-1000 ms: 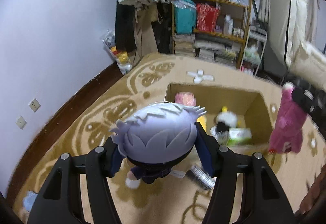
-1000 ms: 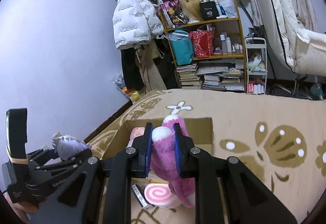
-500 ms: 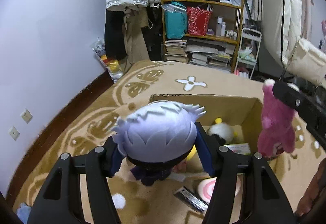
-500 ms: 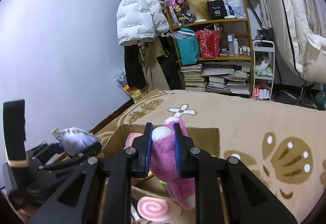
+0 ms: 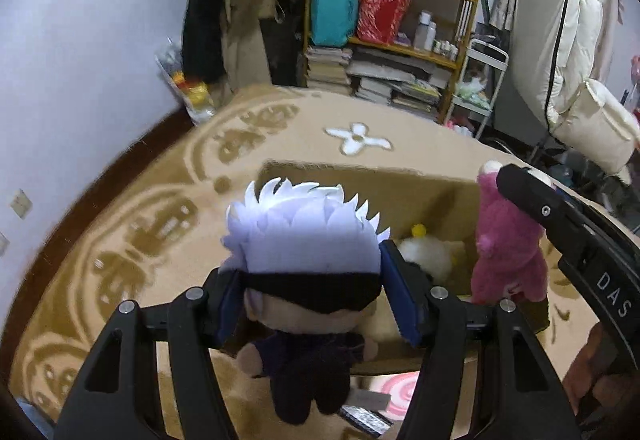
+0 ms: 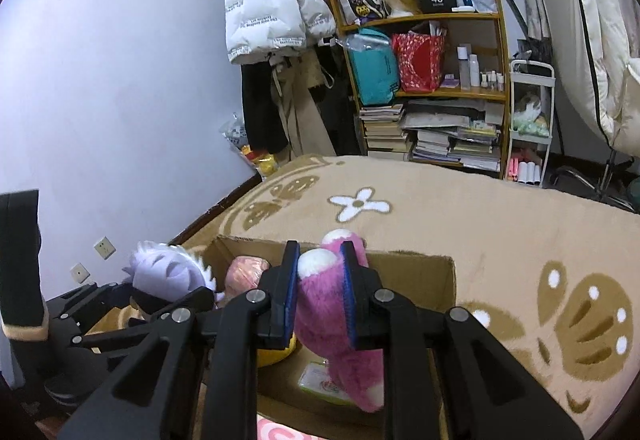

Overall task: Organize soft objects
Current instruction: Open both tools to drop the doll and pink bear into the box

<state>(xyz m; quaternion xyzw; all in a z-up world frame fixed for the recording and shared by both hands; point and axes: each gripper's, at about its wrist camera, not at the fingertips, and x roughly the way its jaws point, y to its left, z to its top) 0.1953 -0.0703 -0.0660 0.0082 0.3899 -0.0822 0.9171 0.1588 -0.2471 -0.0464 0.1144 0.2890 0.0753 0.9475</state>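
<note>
Over the open box [image 6: 408, 272] on the rug [image 6: 500, 224], both grippers carry a toy. The left gripper [image 5: 312, 292] is clamped on the head of a white-haired doll [image 5: 304, 236], whose dark body dangles below the pads. The right gripper [image 6: 318, 300] is pinched narrow on a pink plush [image 6: 340, 340], gripped high near its white-tipped end, the rest hanging into the box.

Both toys look light and squashy; they should give under the pads and not slip, and a drop would not hurt them. The doll's big head is the surest hold, since its limbs are floppy. The plush's thin upper part suits a tight pinch.

The left view shows the doll's face band and a white plush [image 5: 428, 256] with a yellow knob inside the box. The right view instead shows a pink ball-like thing [image 6: 244, 272], something yellow [image 6: 276, 352], perhaps another toy, and a flat packet [image 6: 324, 380] on the box floor.
</note>
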